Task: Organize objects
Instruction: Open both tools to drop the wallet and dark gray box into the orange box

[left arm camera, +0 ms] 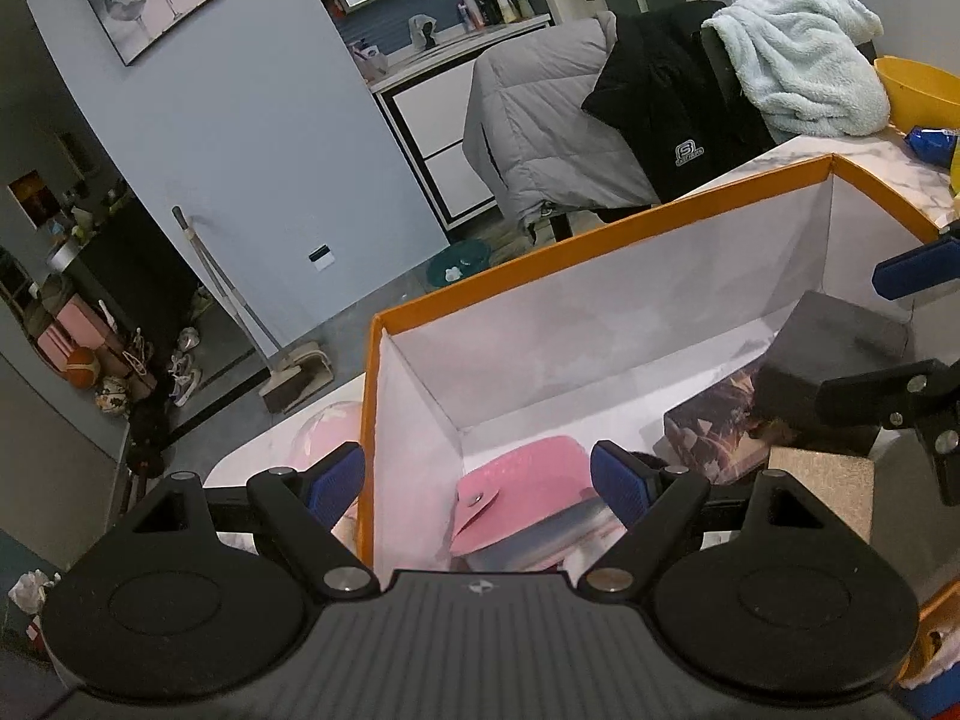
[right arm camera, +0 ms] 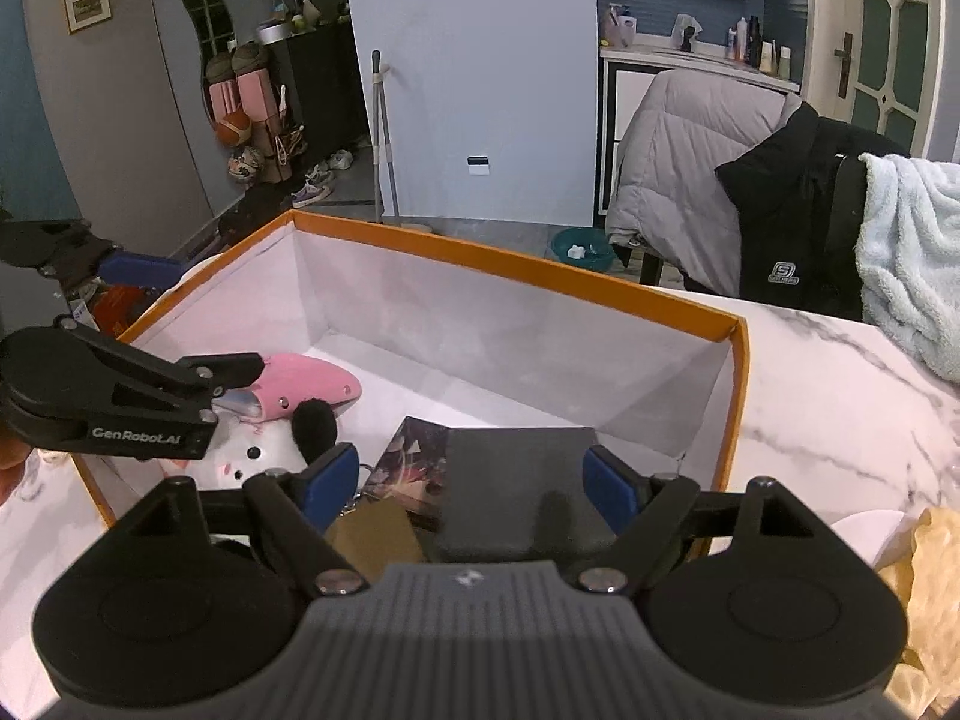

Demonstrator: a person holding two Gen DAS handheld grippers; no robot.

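Note:
An orange-rimmed box with white walls [left arm camera: 600, 240] [right arm camera: 510, 267] stands on the marble table. Inside lie a pink snap pouch [left arm camera: 522, 480] [right arm camera: 312, 381], a patterned booklet [left arm camera: 714, 420] [right arm camera: 414, 450], a white plush toy [right arm camera: 252, 456] and a brown card [right arm camera: 372, 531]. My left gripper [left arm camera: 477, 480] is open, straddling the box's left wall, one finger outside and one above the pouch. My right gripper [right arm camera: 474, 480] is open around a dark grey block [right arm camera: 516, 480] [left arm camera: 840, 342] inside the box; its pads stand just beside the block's sides.
A marble table [right arm camera: 840, 390] holds a yellow bowl [left arm camera: 918, 90], a blue packet [left arm camera: 933, 141] and a yellowish bag [right arm camera: 930, 588]. Chairs draped with a grey jacket [left arm camera: 540, 120], black garment and pale towel [left arm camera: 798, 60] stand beyond the table.

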